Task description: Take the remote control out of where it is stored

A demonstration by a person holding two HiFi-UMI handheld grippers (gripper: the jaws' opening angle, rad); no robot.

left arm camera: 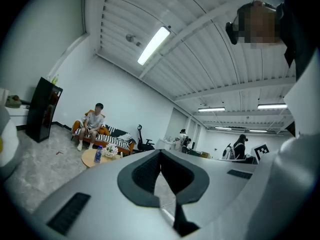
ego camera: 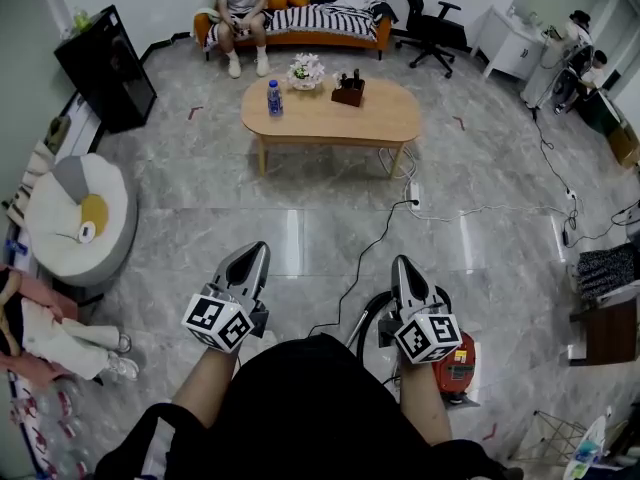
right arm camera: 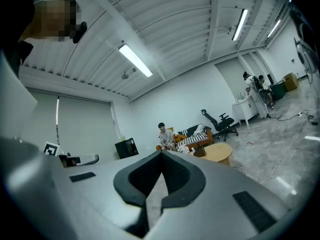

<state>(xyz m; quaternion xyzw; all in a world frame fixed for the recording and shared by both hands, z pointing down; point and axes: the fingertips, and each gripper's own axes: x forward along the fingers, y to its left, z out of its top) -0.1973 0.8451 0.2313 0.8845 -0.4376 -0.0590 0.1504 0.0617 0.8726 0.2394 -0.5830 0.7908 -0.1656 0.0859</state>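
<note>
A small dark brown holder (ego camera: 348, 90) stands on the oval wooden coffee table (ego camera: 390, 118) far ahead, with dark slim things sticking up from it; I cannot tell whether one is the remote control. In the right gripper view the holder (right arm camera: 199, 152) shows small on the table (right arm camera: 220, 153). My left gripper (ego camera: 257, 250) and right gripper (ego camera: 402, 262) are held level over the floor, well short of the table, pointing toward it. Both have their jaws together with nothing between them, as the left gripper view (left arm camera: 160, 152) and right gripper view (right arm camera: 161, 154) show.
A water bottle (ego camera: 274, 98) and a flower pot (ego camera: 305, 71) share the table. A person sits on the striped sofa (ego camera: 330, 20) behind it. A black cabinet (ego camera: 105, 68) and white beanbag (ego camera: 75, 218) stand left. Cables (ego camera: 375, 243) cross the floor; a red device (ego camera: 455, 365) lies by my right hand.
</note>
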